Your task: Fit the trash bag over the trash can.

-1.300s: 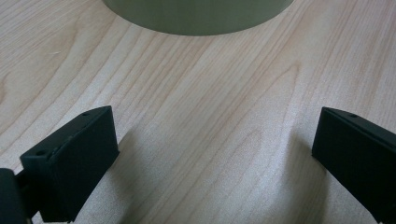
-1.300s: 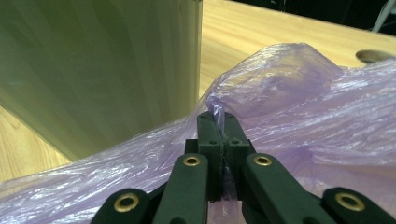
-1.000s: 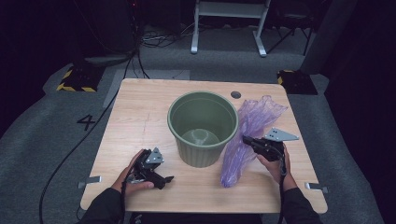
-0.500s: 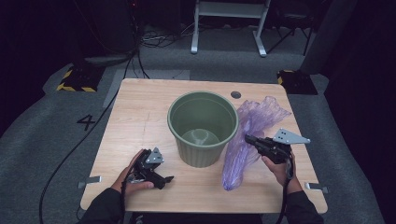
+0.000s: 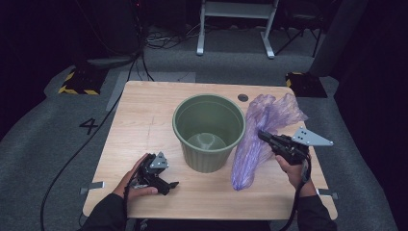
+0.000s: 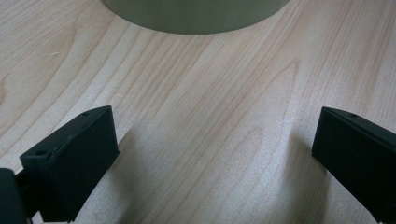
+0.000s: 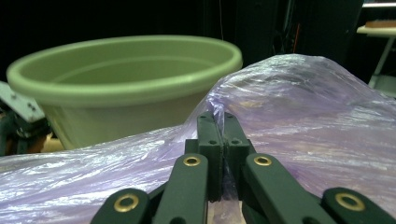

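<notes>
A green plastic bin point(image 5: 209, 131) stands upright in the middle of the wooden table point(image 5: 144, 120). A purple translucent plastic bag point(image 5: 260, 132) lies crumpled along the bin's right side, part of it raised off the table. My right gripper point(image 5: 262, 135) is shut on a fold of the purple bag point(image 7: 299, 116), its jaws pinched together on the film point(image 7: 218, 122), with the green bin point(image 7: 126, 88) just behind. My left gripper point(image 5: 169, 185) rests on the table at the front left, jaws wide open point(image 6: 210, 154) over bare wood, the green bin's base point(image 6: 196, 16) ahead of it.
A round cable hole point(image 5: 243, 97) sits in the table's far right part. Around the table lie grey floor, a black cable point(image 5: 77, 154), a white frame's legs point(image 5: 235, 29) and yellow-black striped blocks point(image 5: 76, 83). Bare wood stretches left of the bin.
My right gripper has risen with the purple bag in it, lifting the bag's middle higher beside the bin. The left gripper has stayed put.
</notes>
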A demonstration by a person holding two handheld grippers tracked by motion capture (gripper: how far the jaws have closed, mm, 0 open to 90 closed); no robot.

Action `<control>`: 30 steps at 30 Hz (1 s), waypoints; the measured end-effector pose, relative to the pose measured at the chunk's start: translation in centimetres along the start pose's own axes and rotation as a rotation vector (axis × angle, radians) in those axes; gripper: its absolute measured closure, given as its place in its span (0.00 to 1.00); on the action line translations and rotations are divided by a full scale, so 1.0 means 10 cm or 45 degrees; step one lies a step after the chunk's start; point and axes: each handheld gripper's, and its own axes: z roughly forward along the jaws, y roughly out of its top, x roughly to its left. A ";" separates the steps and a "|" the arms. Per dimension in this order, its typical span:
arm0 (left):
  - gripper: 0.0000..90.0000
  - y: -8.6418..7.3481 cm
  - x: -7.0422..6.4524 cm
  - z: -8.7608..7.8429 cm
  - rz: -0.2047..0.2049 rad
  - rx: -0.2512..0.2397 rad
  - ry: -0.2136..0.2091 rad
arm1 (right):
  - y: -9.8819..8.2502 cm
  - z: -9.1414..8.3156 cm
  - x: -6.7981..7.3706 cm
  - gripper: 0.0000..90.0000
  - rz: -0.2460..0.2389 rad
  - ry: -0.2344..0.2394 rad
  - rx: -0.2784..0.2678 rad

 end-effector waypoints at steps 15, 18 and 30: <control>0.00 0.02 0.01 0.02 0.005 0.002 0.003 | 0.31 -0.14 0.07 1.00 -0.070 0.006 -0.094; 0.00 0.03 0.02 0.02 0.005 0.002 -0.001 | 0.39 -0.17 0.07 1.00 -0.068 0.017 -0.126; 0.01 0.04 0.00 0.00 0.019 0.018 0.014 | 0.67 -0.18 0.05 1.00 -0.074 0.006 -0.155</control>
